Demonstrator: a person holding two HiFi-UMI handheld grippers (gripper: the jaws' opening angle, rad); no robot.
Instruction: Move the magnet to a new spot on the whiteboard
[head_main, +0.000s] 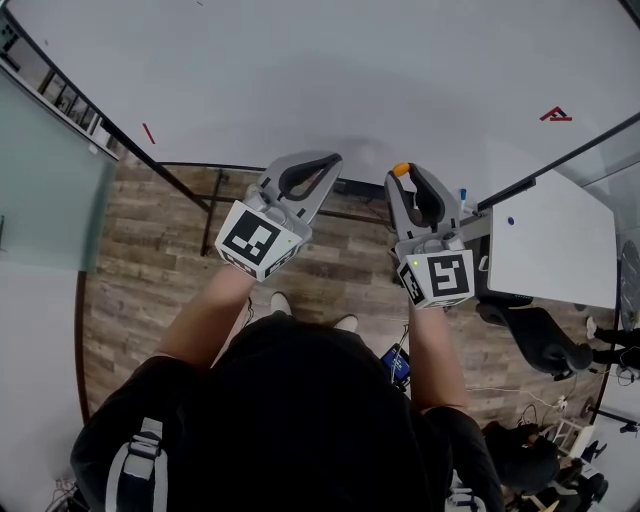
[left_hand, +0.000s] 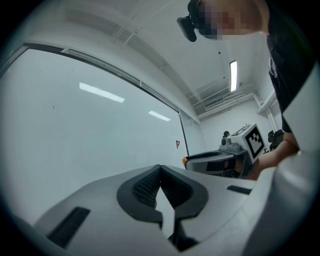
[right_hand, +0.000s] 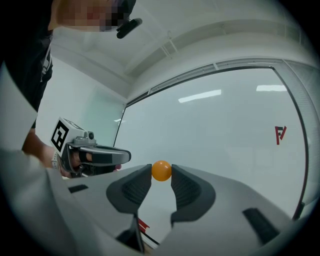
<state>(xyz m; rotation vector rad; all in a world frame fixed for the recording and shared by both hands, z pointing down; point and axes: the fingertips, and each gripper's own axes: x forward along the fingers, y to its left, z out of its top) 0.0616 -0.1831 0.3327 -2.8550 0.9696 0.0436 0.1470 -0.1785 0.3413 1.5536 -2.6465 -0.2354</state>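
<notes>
While the left gripper just hangs in front of the lower-left part of the whiteboard, jaws pressed together on nothing, all the work is on the other side. Further left on the whiteboard there's a short red stroke, nowhere near anything. Moving right, the right gripper has the little orange ball magnet pinched right at its jaw tips. That puts it near the whiteboard's bottom edge, roughly mid-width. Toward the whiteboard's right side sits a small red mark, well apart from the magnet.

My take on doing this step well: the hold is only at the very tips and the thing is round, so I'd keep the squeeze steady. Carry it to a bare patch of whiteboard, bring it in square to the surface, and only let go once it has clearly stuck. Tilting or dragging it could roll it out of the pads.

What I can't work out is whether the magnet is touching the whiteboard or just off it, since no view shows the gap. There's also something red below the whiteboard's bottom edge in the right gripper view, cut off by the jaws. No idea what it is.
</notes>
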